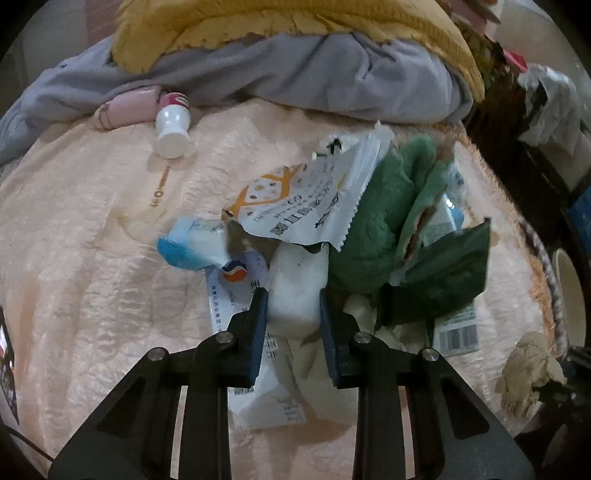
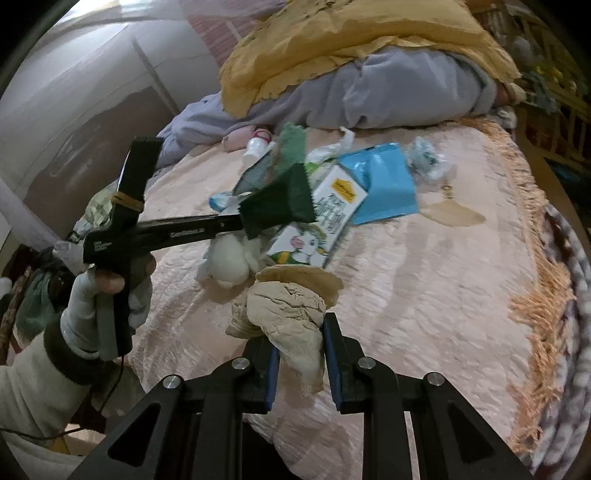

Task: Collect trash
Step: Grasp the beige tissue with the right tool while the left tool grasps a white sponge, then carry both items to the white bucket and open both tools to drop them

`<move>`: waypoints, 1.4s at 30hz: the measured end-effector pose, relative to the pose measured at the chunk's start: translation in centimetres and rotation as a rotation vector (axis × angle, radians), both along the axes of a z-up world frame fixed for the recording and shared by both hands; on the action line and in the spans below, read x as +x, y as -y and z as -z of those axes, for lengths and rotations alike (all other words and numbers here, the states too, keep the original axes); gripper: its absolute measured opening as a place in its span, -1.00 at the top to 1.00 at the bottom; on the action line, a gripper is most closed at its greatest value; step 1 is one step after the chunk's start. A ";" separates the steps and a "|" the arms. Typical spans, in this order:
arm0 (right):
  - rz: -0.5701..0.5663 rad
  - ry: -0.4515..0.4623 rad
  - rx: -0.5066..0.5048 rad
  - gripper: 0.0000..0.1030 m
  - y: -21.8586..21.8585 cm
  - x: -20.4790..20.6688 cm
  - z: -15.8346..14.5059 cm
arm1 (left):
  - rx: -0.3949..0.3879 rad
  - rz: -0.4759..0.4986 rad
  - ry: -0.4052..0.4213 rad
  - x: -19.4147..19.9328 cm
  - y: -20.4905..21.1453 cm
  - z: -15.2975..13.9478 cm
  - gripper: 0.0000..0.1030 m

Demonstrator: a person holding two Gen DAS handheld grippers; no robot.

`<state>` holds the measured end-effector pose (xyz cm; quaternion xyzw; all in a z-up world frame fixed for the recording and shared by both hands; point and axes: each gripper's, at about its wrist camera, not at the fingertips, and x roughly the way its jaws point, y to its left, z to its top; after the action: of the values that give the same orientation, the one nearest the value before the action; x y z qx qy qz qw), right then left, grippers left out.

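Note:
Trash lies heaped on a pink bedspread (image 1: 81,258). In the left wrist view my left gripper (image 1: 291,295) is shut on a white wad (image 1: 295,284), its blue pads pressing both sides. Around it lie a white-and-orange wrapper (image 1: 295,199), a dark green wrapper (image 1: 439,280), a blue-and-white packet (image 1: 192,243) and a flat carton (image 1: 266,391). In the right wrist view my right gripper (image 2: 297,328) is shut on a crumpled beige paper (image 2: 288,310), held above the bedspread (image 2: 424,295). A gloved hand (image 2: 107,295) holds the left gripper there; the dark green wrapper (image 2: 280,206) hides its tips.
A white bottle with a red cap (image 1: 171,125) lies at the back left. Yellow (image 1: 258,22) and grey blankets (image 1: 295,74) are piled behind the trash. A blue pouch (image 2: 384,184) and a cartoon carton (image 2: 314,236) lie further in. The bed's fringed edge (image 2: 539,306) runs along the right.

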<state>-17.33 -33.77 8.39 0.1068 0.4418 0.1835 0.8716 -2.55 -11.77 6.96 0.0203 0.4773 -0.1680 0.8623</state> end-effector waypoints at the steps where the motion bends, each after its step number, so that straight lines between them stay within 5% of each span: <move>1: 0.014 0.005 0.008 0.59 0.5 -0.3 -0.2 | -0.006 0.000 0.007 -0.5 -0.3 -0.4 0.52; 12: 0.135 0.078 0.021 0.59 4.8 -4.0 -2.7 | -0.160 0.113 0.052 -7.2 0.9 -7.8 0.53; 19: 0.291 0.114 0.005 0.59 10.9 -8.0 -4.3 | -0.220 0.315 0.013 -10.2 10.5 -9.7 0.53; 29: 0.614 0.080 -0.156 0.59 23.8 -13.3 -5.0 | -0.241 0.585 -0.006 -13.3 27.3 -10.0 0.53; 39: 0.850 0.039 -0.207 0.59 32.1 -16.3 -3.1 | -0.303 0.716 -0.103 -15.4 39.4 -7.6 0.35; 41: 0.881 0.024 -0.190 0.43 33.1 -16.5 -2.4 | -0.319 0.721 -0.116 -15.5 40.6 -7.1 0.18; 42: 0.894 0.023 -0.171 0.13 33.4 -16.9 -2.2 | -0.321 0.716 -0.125 -15.5 40.9 -7.0 0.06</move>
<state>-34.19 -67.16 10.58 0.2128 0.3562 -0.2468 0.8757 -18.01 -52.64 13.91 0.0400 0.4593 -0.5315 0.7106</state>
